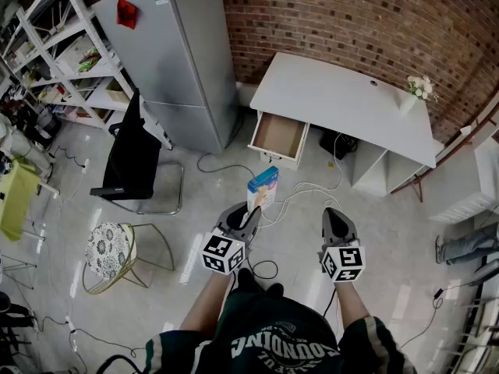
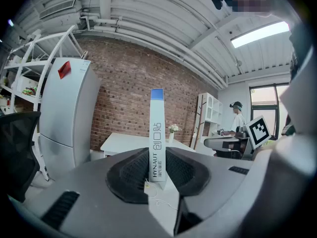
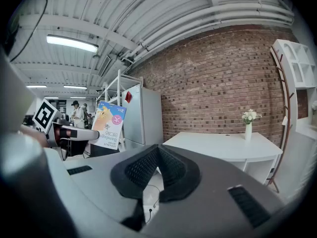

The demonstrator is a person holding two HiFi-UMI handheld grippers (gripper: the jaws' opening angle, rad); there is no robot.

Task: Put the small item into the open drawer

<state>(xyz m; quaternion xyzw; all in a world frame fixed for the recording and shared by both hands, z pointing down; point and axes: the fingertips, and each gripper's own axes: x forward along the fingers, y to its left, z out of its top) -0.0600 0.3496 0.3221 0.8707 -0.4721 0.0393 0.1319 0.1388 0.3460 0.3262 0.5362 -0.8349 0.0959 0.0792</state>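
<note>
You are in the carrying step. Your left gripper (image 1: 251, 215) is pinching the small flat cardboard box with the blue and white print (image 1: 263, 188). In the left gripper view the black ribbed pads press on both narrow sides of the box, and it stands upright between them. Your right gripper (image 1: 334, 213) carries nothing; in the right gripper view its jaws are pressed together at the tips, with only the floor behind them.

The box is held up over the pale tiled floor (image 1: 374, 232), in front of you. The open wooden drawer with the white front (image 1: 277, 135) is pulled out from the left end of the white desk (image 1: 343, 100) by the brick wall. It looks empty, and it is well apart from the box.

So nothing is placed yet. I judge that the next move calls for you to go forward to the desk and bring the left gripper above the drawer. Then lower the box inside its walls before you spread the jaws. The right gripper should stay out of the way.
</note>
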